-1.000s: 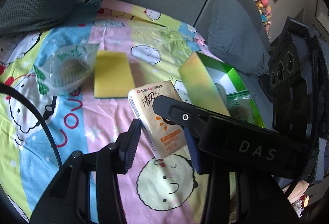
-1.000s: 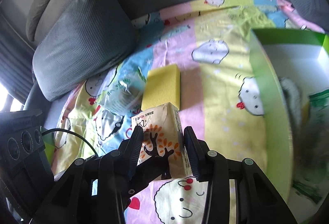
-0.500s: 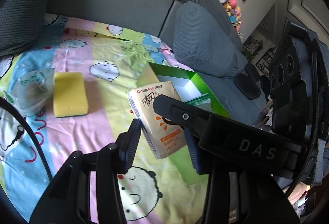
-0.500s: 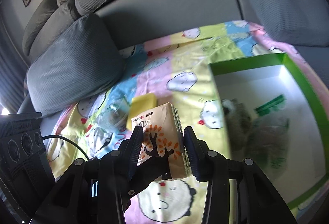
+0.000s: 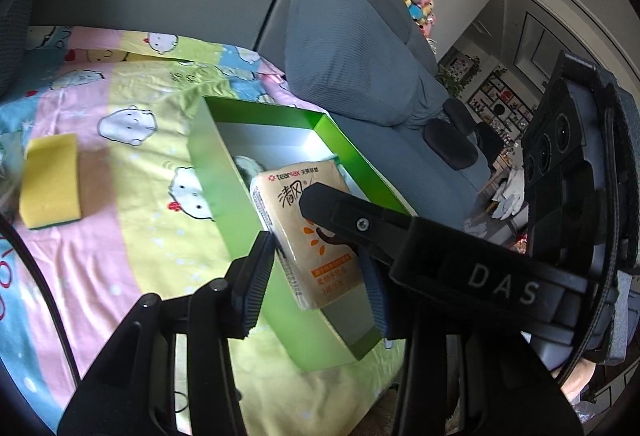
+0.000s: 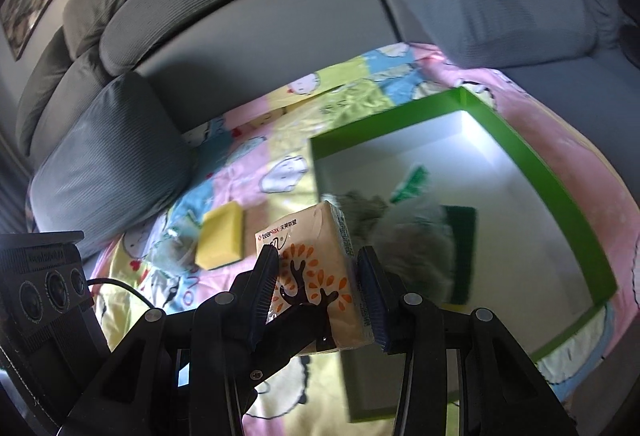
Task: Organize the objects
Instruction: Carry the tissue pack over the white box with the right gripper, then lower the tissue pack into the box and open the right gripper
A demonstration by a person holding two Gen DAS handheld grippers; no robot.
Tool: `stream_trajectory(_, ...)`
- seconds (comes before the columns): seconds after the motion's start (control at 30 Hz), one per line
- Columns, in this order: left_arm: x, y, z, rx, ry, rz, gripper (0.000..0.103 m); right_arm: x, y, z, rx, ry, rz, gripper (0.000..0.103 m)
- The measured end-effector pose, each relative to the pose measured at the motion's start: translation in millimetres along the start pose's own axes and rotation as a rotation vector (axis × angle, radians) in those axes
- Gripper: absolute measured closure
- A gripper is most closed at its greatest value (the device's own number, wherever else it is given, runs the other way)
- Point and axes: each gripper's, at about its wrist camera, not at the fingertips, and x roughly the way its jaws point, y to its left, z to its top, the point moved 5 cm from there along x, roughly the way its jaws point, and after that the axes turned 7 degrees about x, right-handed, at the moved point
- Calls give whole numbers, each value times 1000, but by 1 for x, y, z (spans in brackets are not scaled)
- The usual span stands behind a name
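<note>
Tissue pack (image 6: 316, 268) pinched between both hand-held grippers' pads, above green box (image 6: 552, 188).

Tissue pack (image 5: 308, 232): "tearlax" printed along top edge with small Chinese characters beside it, large brush-style Chinese characters below; orange band at its 6 o'clock end, print too small to read. Right gripper (image 5: 500, 286) body: white letters "DAS".

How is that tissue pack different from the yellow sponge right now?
The tissue pack is held in the air over the green box by both grippers; the yellow sponge lies on the cartoon blanket. The pack is beige with orange print and text; the sponge is plain yellow. Both are small rectangular blocks.
</note>
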Motion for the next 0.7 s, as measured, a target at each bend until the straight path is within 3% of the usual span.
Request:
stream_trajectory(0.33, 29, -16, -6, -55, 38, -68, 62, -5, -34, 5, 43, 4, -71, 60)
stream_trajectory(0.7, 32, -18, -11, -63, 61, -66, 61, -6, -43, 3, 29, 25, -77, 60)
